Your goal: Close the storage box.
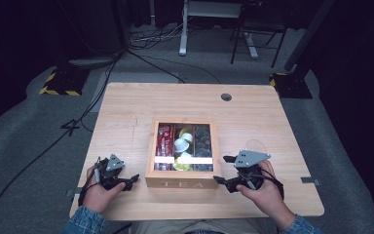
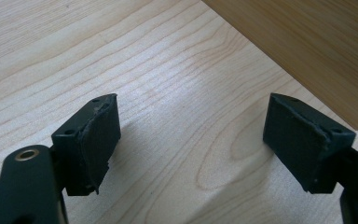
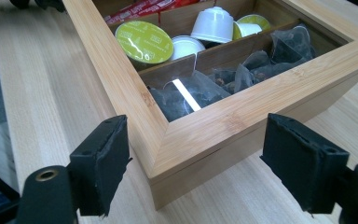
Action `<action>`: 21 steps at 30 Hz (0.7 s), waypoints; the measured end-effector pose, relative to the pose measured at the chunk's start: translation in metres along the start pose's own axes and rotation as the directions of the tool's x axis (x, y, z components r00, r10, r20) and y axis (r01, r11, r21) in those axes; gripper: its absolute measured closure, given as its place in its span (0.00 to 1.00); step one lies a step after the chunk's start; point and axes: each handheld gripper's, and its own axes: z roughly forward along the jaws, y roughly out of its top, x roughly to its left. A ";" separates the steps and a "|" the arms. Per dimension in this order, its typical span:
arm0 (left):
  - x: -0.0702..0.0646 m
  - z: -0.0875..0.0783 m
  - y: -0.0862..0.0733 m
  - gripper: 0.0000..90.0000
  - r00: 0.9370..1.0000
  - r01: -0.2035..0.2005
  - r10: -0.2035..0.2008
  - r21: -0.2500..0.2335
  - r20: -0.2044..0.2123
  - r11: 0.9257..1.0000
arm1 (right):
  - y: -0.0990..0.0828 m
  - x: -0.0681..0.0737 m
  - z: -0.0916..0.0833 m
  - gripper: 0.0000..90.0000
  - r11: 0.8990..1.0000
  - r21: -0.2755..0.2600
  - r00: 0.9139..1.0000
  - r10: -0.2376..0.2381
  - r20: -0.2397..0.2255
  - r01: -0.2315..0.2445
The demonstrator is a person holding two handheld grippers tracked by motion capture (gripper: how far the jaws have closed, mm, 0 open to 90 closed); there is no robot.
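Note:
A wooden box marked TEA (image 1: 181,184) stands at the middle of the table's near half, its window-framed lid (image 3: 261,105) lying flat on top. Through the window I see red sachets (image 1: 164,139), white and green capsules (image 3: 144,41) and dark pyramid tea bags (image 3: 242,70). My left gripper (image 1: 132,181) rests open on the table left of the box, nothing between its fingers (image 2: 98,135); the box's side (image 2: 307,46) is just beyond. My right gripper (image 1: 221,169) is open at the box's near right corner. That corner (image 3: 168,154) lies between the pads (image 3: 107,163), and neither pad presses on it.
The light wooden table (image 1: 126,112) has a round cable hole (image 1: 226,97) at its far right. A clear curved object (image 1: 255,145) sits by my right hand. Beyond the table are floor cables (image 1: 151,41), desk legs and yellow-black striped stand bases (image 1: 58,87).

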 end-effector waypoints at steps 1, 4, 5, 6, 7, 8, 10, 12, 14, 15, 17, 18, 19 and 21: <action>0.000 0.000 0.000 0.21 1.000 0.004 -0.004 -0.001 0.001 1.000 | 0.000 -0.001 0.000 0.26 1.000 -0.003 1.000 0.009 -0.007 -0.009; -0.001 -0.001 -0.001 0.21 1.000 0.003 -0.003 0.000 -0.002 1.000 | 0.002 -0.006 -0.002 0.26 0.999 -0.017 0.999 0.035 -0.022 -0.036; -0.001 -0.001 -0.001 0.21 1.000 0.002 -0.002 0.000 -0.002 1.000 | 0.003 -0.007 -0.003 0.26 0.999 -0.022 0.999 0.038 -0.024 -0.039; -0.001 -0.001 -0.001 0.21 1.000 0.003 -0.003 0.001 0.000 1.000 | 0.004 -0.008 -0.005 0.26 0.999 -0.025 0.999 0.043 -0.026 -0.044; -0.001 -0.001 -0.001 0.21 1.000 0.004 -0.004 -0.003 0.001 1.000 | 0.005 -0.010 -0.007 0.26 0.999 -0.030 0.999 0.044 -0.028 -0.045; 0.000 -0.001 -0.001 0.21 1.000 -0.001 0.001 0.000 -0.001 1.000 | 0.007 -0.011 -0.009 0.25 0.998 -0.033 0.999 0.046 -0.028 -0.047; 0.000 -0.002 -0.002 0.21 1.000 0.003 -0.003 0.004 0.003 1.000 | 0.009 -0.015 -0.015 0.25 0.998 -0.041 0.998 0.053 -0.026 -0.054; 0.000 -0.002 -0.002 0.21 1.000 -0.002 0.002 0.001 0.005 1.000 | 0.010 -0.019 -0.021 0.23 0.997 -0.048 0.998 0.059 -0.022 -0.060; 0.001 -0.003 -0.003 0.21 1.000 0.000 0.000 0.000 0.005 1.000 | 0.011 -0.022 -0.028 0.22 0.996 -0.055 0.998 0.066 -0.019 -0.067; 0.001 -0.003 -0.003 0.21 1.000 -0.002 0.002 0.000 0.004 1.000 | 0.011 -0.025 -0.032 0.21 0.996 -0.059 0.998 0.068 -0.016 -0.069; 0.001 -0.003 -0.003 0.21 1.000 0.006 -0.006 -0.001 0.003 1.000 | 0.010 -0.028 -0.038 0.20 0.995 -0.063 0.997 0.072 -0.005 -0.072; 0.002 -0.003 -0.003 0.20 1.000 0.005 -0.005 0.003 0.004 1.000 | 0.009 -0.030 -0.042 0.20 0.995 -0.066 0.997 0.076 0.002 -0.076; 0.002 -0.003 -0.003 0.19 1.000 0.000 0.000 0.004 0.007 1.000 | 0.008 -0.032 -0.045 0.19 0.995 -0.066 0.997 0.081 0.007 -0.080; 0.002 -0.002 -0.003 0.17 1.000 0.000 0.000 0.007 0.008 1.000 | 0.005 -0.037 -0.051 0.18 0.994 -0.062 0.996 0.088 0.015 -0.087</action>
